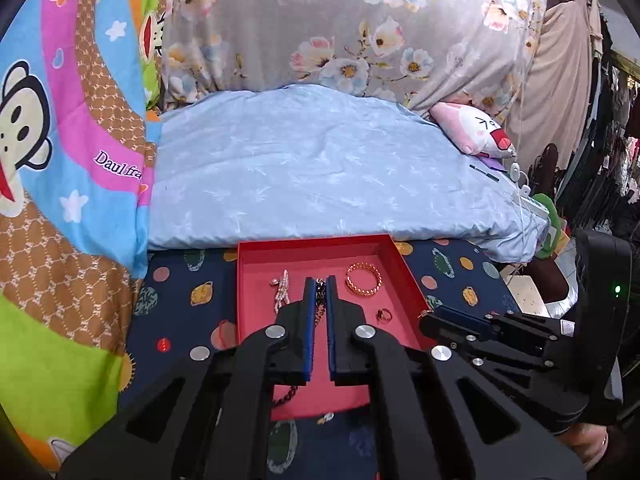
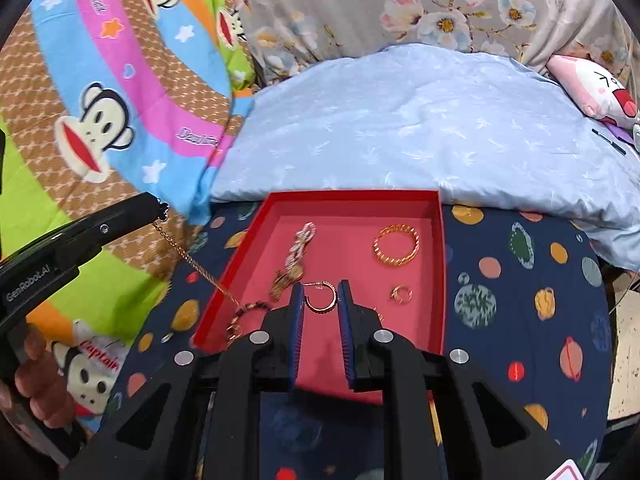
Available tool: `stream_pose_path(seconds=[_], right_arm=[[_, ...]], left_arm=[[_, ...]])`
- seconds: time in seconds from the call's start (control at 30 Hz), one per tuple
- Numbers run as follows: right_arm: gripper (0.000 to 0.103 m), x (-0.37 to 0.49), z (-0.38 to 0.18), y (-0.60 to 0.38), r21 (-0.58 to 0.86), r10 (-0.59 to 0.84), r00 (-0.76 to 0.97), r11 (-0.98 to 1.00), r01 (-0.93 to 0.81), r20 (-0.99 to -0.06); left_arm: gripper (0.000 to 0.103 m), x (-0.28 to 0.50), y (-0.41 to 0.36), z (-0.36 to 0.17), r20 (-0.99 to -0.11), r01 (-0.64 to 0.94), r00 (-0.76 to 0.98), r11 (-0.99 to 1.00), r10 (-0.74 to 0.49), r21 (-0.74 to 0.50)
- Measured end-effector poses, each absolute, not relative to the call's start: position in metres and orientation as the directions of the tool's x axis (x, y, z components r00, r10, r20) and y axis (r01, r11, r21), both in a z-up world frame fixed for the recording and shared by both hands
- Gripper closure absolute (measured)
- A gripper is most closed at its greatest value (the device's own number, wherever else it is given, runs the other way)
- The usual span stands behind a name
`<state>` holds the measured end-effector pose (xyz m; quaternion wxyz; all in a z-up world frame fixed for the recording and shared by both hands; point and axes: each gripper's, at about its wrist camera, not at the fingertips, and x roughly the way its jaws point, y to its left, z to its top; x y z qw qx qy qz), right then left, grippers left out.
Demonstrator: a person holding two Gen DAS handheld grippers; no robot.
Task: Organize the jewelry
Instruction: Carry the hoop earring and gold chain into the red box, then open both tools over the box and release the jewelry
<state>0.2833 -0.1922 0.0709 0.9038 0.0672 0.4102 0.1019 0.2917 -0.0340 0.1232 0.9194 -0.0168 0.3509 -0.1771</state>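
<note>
A red tray [image 1: 256,276] [image 2: 436,264] lies on the dark planet-print sheet. In it are a gold bangle [image 1: 363,278] [image 2: 396,245], a small ring [image 1: 384,314] [image 2: 401,294], a pink beaded piece [image 1: 282,290] [image 2: 303,242] and a hoop earring [image 2: 320,297]. My left gripper [image 1: 320,282] [image 2: 158,206] is shut on a gold chain [image 2: 200,268] [image 1: 320,300], which hangs down into the tray's left side. My right gripper [image 2: 320,290] [image 1: 430,316] is open, its fingers either side of the hoop earring.
A light blue pillow [image 1: 320,172] lies behind the tray. A colourful monkey-print quilt [image 1: 60,160] is on the left, a pink plush [image 1: 476,130] at the far right, and a floral cloth [image 1: 320,20] hangs behind.
</note>
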Motion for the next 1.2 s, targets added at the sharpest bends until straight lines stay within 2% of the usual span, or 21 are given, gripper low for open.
stream_pose_path(seconds=[0.47,0.5,0.53,0.6,0.73,0.87,1.2], right_arm=[[0.086,0.339,0.035,-0.195,0.180,0.209,0.607,0.978,-0.109,-0.766],[0.085,0.340,0.034,-0.196,0.178,0.206,0.612,0.978,-0.107,-0.763],[0.082,0.341,0.034,-0.197,0.179,0.205,0.615,0.978,-0.105,-0.762],[0.080,0.341,0.033,-0.198,0.182,0.206,0.620,0.978,-0.103,-0.757],[0.073,0.336,0.038,-0.201,0.180,0.200,0.636,0.979,-0.097,-0.745],[0.070,0.321,0.046,-0.200,0.145,0.169,0.658,0.985,-0.092,-0.734],[0.063,0.284,0.050,-0.194,0.139,0.157,0.662,0.987,-0.081,-0.733]], left_arm=[[0.098,0.354,-0.067,0.080,-0.710,0.275,0.642,0.951,-0.290,-0.139],[0.093,0.355,-0.066,0.079,-0.709,0.268,0.645,0.953,-0.284,-0.138],[0.082,0.355,-0.065,0.079,-0.707,0.259,0.651,0.956,-0.276,-0.134],[0.068,0.354,-0.063,0.079,-0.698,0.238,0.671,0.964,-0.251,-0.117],[0.060,0.346,-0.060,0.082,-0.687,0.220,0.694,0.972,-0.217,-0.086],[0.060,0.333,-0.057,0.083,-0.679,0.214,0.709,0.976,-0.189,-0.048],[0.060,0.304,-0.047,0.076,-0.700,0.194,0.693,0.980,-0.172,-0.048]])
